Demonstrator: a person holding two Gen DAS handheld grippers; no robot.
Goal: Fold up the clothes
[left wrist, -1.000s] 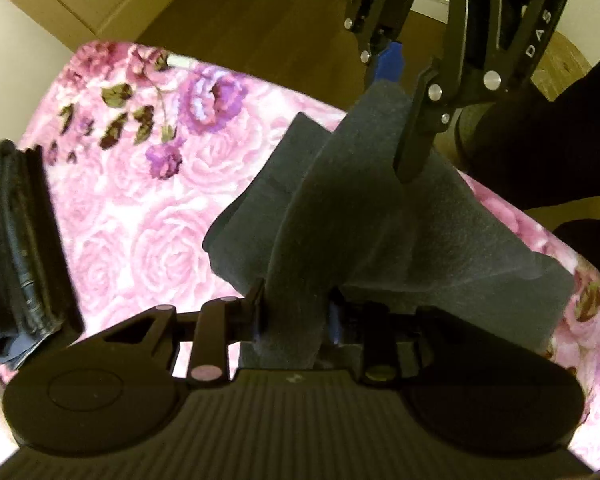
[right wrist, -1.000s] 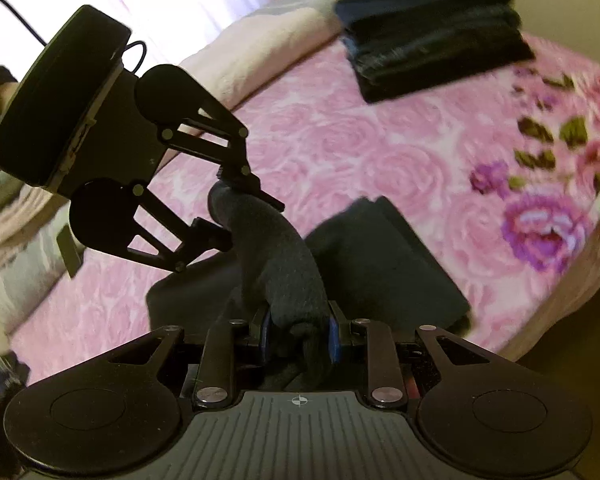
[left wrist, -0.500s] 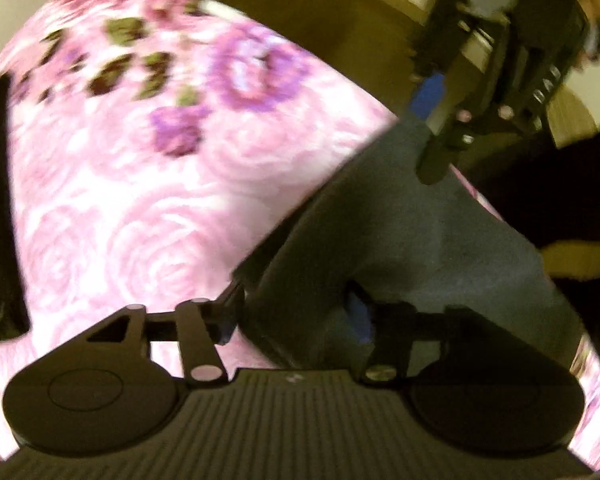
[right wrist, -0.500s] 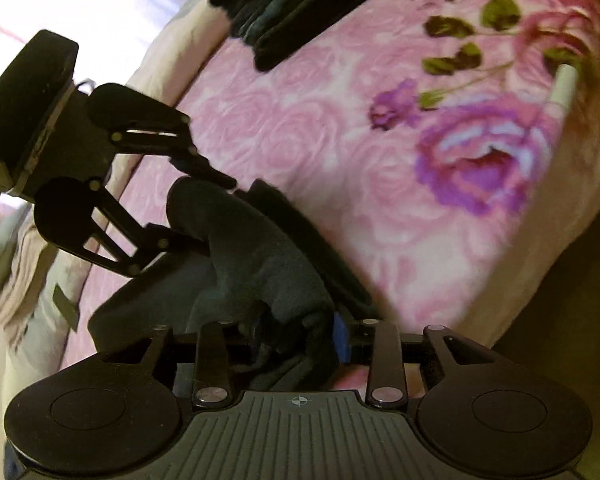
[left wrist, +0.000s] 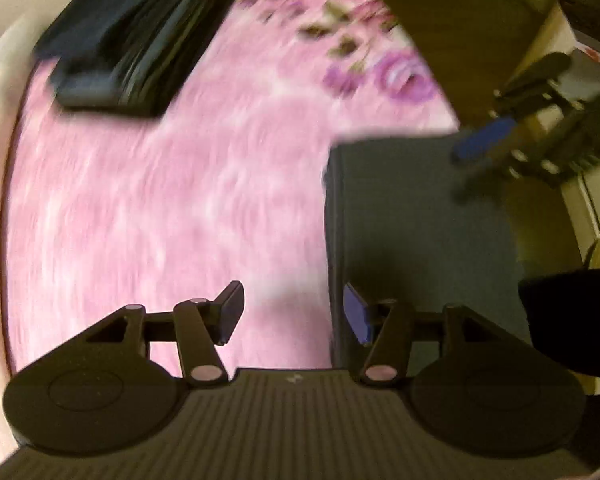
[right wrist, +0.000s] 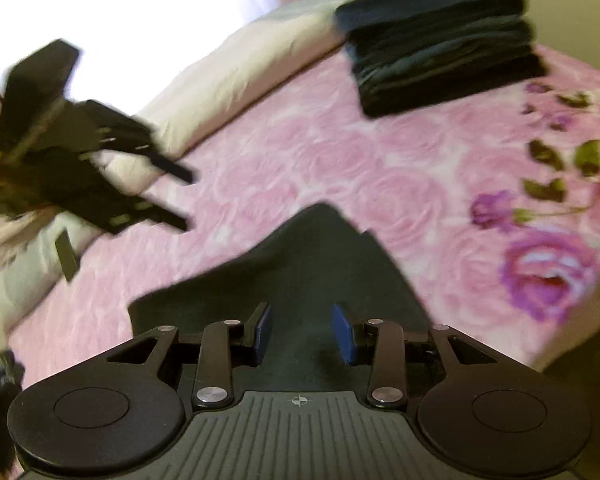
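Observation:
A dark grey folded garment [left wrist: 412,220] lies flat on the pink floral bedspread [left wrist: 160,208] near the bed's edge. My left gripper [left wrist: 294,316] is open above the bedspread, with the garment's left edge just inside its right finger. In the right wrist view the same garment [right wrist: 300,276] lies under my right gripper [right wrist: 302,334], which is open and holds nothing. Each gripper shows blurred in the other's view: the right gripper [left wrist: 496,160] past the garment's far corner, the left gripper [right wrist: 180,200] to the left of it.
A stack of folded dark clothes [right wrist: 440,44] sits at the far side of the bed, also seen as a stack [left wrist: 140,36] in the left view. A cream pillow [right wrist: 228,80] lies along the bed's side. A dark sleeve [left wrist: 572,320] is at the right. The bed edge drops to a wooden floor [left wrist: 440,4].
Both grippers have let go of the grey garment and opened. The garment, held up and draped before, now lies flat and folded on the bedspread. Both grippers are moving, blurred.

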